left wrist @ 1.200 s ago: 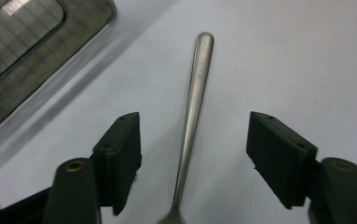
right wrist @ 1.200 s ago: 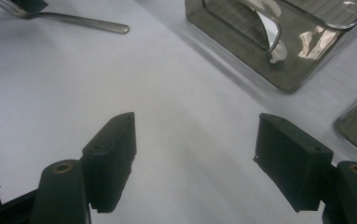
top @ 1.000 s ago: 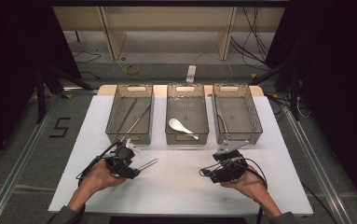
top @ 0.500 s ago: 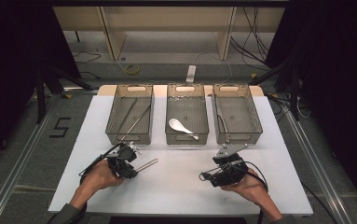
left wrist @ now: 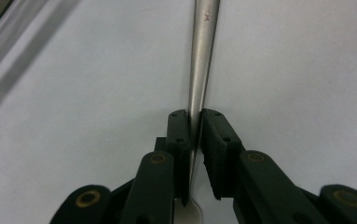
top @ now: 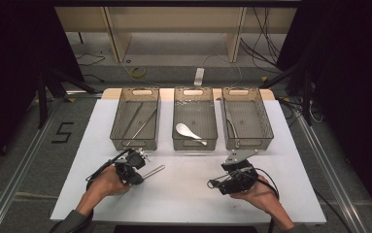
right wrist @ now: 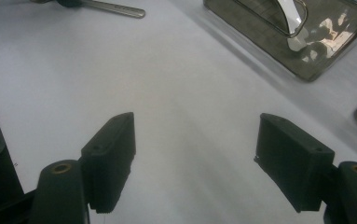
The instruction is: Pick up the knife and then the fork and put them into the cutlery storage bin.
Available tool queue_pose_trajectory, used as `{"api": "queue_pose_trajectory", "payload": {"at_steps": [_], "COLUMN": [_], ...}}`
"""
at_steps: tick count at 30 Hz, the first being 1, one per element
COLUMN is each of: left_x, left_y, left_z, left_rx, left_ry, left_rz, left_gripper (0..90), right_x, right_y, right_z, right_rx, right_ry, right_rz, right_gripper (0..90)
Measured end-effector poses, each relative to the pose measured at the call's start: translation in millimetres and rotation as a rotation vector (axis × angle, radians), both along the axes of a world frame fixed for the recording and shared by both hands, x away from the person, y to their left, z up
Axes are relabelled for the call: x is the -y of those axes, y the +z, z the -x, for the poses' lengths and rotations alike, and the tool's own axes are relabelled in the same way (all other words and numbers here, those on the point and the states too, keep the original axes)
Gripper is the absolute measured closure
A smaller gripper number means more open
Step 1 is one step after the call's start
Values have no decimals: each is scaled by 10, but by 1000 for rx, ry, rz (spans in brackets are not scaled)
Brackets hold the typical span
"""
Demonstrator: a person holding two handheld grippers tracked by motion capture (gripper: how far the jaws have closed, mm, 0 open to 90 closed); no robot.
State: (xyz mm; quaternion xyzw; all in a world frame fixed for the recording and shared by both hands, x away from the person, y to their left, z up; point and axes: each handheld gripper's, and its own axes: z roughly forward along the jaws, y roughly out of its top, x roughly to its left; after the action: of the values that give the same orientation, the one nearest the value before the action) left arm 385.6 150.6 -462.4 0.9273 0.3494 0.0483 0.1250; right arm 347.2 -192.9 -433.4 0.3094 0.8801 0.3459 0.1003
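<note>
Here the left tool (top: 140,171) sits low over the near left part of the white worktop (top: 183,194), and its jaws have just been closing on the metal utensil handle (top: 153,172) that lies between them. In the left gripper view the two black pads (left wrist: 178,135) press on either side of the slim steel handle (left wrist: 199,70), which runs straight away from the tool across the worktop; a wider part of the utensil shows near the bottom edge, between the jaws, though what kind of utensil it is cannot be told. In the high view the free end of the handle sticks out to the right of the left tool, just above the worktop surface, in front of the left wire basket (top: 136,141).

The right tool (top: 217,184) rests on the near right part of the worktop, well apart from the left one, with its jaws spread wide and nothing between them; the right gripper view shows bare white worktop between the pads (right wrist: 108,154).

Three wire baskets stand in a row at the far side of the worktop. The left one holds long thin metal pieces (top: 140,124), the middle basket (top: 194,143) holds a white spoon (top: 188,132), and the right basket (top: 247,141) has a thin dark piece along its left wall.
</note>
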Motion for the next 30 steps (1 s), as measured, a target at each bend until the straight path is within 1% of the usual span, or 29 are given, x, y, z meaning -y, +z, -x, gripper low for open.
{"api": "queue_pose_trajectory", "payload": {"at_steps": [3, 5, 8, 10, 11, 12, 13, 15, 19, 21, 24, 25, 27, 29, 30], "left_x": [4, 4, -2, -7, -10, -5, 2, 15, 26, 40, 79, 102, 156, 217, 251], "left_y": [2, 3, 1, 4, 16, 24, 42, 73, 114, 140, 182, 202, 225, 249, 258], "left_z": [4, 6, 5, 4, 2, 7, 14, 24, 45, 59, 87, 99, 127, 152, 166], "left_rx": [3, 5, 2, -3, -8, -12, -6, -1, -15, -21, -26, -28, -33, -43, -49], "left_ry": [-11, -9, 0, 5, -8, -9, -13, -13, -26, -33, -49, -65, -79, -105, -115], "left_rz": [-5, -5, 6, 22, 25, 33, 44, 49, 73, 78, 96, 103, 122, 135, 142], "left_gripper": [817, 824, 827, 829, 829, 829, 830, 831, 831, 831, 831, 831, 831, 831, 831], "right_x": [2, 6, 5, 3, 3, 2, 2, -2, -22, -43, -96, -113, -178, -238, -281], "right_y": [1, 0, 4, 8, 10, 13, 15, 19, 31, 37, 50, 53, 69, 79, 84], "right_z": [-2, -6, -3, 0, 0, 2, 3, 4, 16, 22, 37, 43, 66, 90, 108], "right_rx": [3, 2, 1, 1, 2, 1, 0, 3, 6, 11, 19, 24, 35, 47, 57], "right_ry": [-2, -2, -2, -2, -1, -1, 1, 4, 9, 18, 34, 42, 63, 83, 102], "right_rz": [-1, 0, -1, -2, -2, -7, -8, -11, -17, -21, -24, -24, -24, -25, -25], "right_gripper": [294, 294, 295, 295, 296, 296, 296, 297, 299, 300, 301, 301, 300, 300, 299]}}
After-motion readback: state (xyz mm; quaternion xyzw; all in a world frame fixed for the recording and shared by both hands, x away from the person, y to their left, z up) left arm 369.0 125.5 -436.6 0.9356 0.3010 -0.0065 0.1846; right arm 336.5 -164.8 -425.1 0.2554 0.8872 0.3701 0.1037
